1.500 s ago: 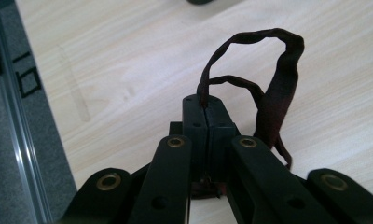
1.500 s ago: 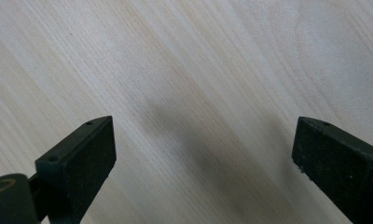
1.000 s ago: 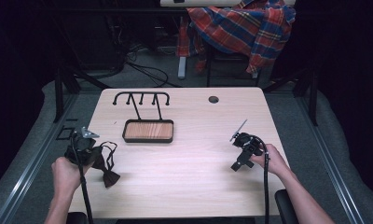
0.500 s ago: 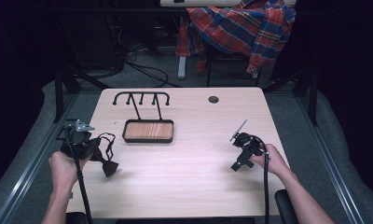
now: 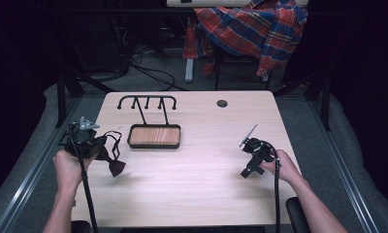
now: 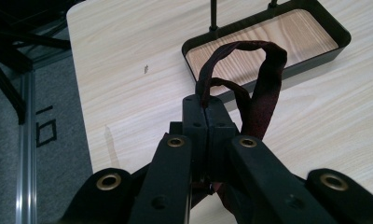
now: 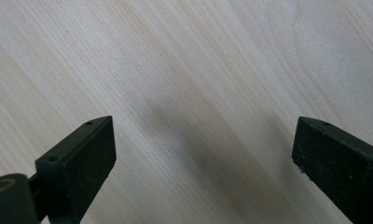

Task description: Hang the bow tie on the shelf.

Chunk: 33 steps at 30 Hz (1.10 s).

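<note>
- Over the past second the left gripper (image 5: pixel 101 148) had drawn back toward the table's left edge and lifted, carrying a dark bow tie (image 5: pixel 115 165) with it; the right gripper (image 5: pixel 247 171) had barely stirred.
- In the left gripper view, the jaws stood pressed together on the tie's thin strap (image 6: pixel 231 70), which looped up and forward from between the pads toward the tray (image 6: pixel 315 53).
- From the high view, the bow itself hung below and to the right of the left gripper, seemingly just above the table (image 5: pixel 206 194), near its left edge and a little short of the tray's near-left corner.
- The black-rimmed tray with a wooden floor sat left of centre, bare, with a hook rack (image 5: pixel 147 102) rising from its far side; nothing hung on the hooks.
- The right gripper rested low over bare wood on the table's right side, its jaws wide apart and holding nothing, as the right gripper view (image 7: pixel 203 154) made plain.
- Judged from this, the pick-up looked done, while the delivery remained: the tie had yet to reach either tray or rack, and which of the two was meant could not be told.
- A plaid shirt (image 5: pixel 250 29) lay draped over a chair beyond the table.
</note>
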Tool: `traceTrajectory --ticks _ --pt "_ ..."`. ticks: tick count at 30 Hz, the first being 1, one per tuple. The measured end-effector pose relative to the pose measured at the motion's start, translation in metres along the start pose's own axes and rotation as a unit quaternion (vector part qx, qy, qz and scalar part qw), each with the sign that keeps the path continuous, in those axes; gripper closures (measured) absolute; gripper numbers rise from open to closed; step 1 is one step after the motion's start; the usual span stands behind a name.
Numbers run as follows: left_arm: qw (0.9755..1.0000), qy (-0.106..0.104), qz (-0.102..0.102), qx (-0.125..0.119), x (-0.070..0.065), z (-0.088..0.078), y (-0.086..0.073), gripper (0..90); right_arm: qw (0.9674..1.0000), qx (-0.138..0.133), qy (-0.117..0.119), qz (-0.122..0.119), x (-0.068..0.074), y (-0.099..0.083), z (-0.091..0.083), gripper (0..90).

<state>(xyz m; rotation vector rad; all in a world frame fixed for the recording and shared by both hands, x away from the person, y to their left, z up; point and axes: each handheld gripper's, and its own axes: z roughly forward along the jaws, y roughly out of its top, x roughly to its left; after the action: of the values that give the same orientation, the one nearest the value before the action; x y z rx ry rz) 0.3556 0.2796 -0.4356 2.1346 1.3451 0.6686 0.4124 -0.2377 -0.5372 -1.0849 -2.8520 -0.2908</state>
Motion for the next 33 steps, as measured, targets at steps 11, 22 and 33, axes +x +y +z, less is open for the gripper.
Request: traceTrajectory --ticks 11,22,33 --pt "1.0 -0.001 0.005 -0.003 0.004 0.003 0.007 89.2 1.0 -0.002 -0.001 0.0 0.0 0.0 0.0 6.0" --pt "0.9999 0.004 0.015 -0.002 0.008 0.005 0.017 89.2 1.0 -0.001 -0.002 -0.003 0.0 0.0 0.0 6.1" --pt "0.9996 0.011 0.027 -0.003 0.01 0.008 0.037 89.2 1.0 -0.001 -0.001 -0.002 -0.001 -0.001 0.0 6.1"
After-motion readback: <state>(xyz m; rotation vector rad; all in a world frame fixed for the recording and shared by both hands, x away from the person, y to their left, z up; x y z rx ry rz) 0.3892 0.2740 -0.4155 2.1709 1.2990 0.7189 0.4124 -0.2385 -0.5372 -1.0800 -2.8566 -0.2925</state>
